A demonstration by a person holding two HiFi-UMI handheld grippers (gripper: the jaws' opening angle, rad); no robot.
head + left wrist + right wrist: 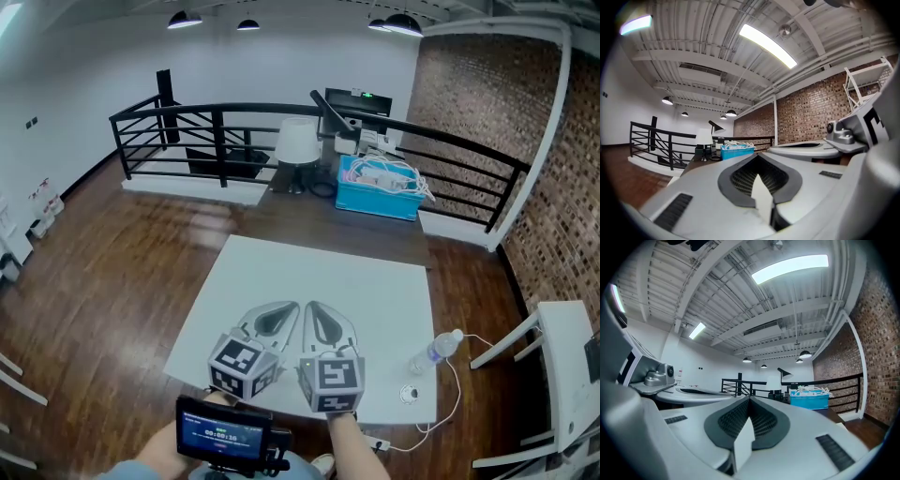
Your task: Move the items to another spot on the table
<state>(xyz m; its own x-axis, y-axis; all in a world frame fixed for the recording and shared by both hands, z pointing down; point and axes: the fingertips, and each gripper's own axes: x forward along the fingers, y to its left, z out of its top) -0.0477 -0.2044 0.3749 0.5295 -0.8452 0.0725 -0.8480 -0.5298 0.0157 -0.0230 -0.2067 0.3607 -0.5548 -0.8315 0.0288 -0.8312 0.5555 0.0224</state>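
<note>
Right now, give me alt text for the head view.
The left gripper and right gripper, both shut and empty, are side by side over a white table's near edge. A clear plastic bottle sits at its right edge; beyond are a lamp and a blue bin of cables.

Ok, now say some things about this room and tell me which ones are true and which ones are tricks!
1. The left gripper and the right gripper are both shut and empty. True.
2. The bottle is at the left side of the white table. False: it is by the table's right edge.
3. The blue box on the far desk has white cables in it. True.
4. The lamp has a red shade. False: its shade is white.
</note>
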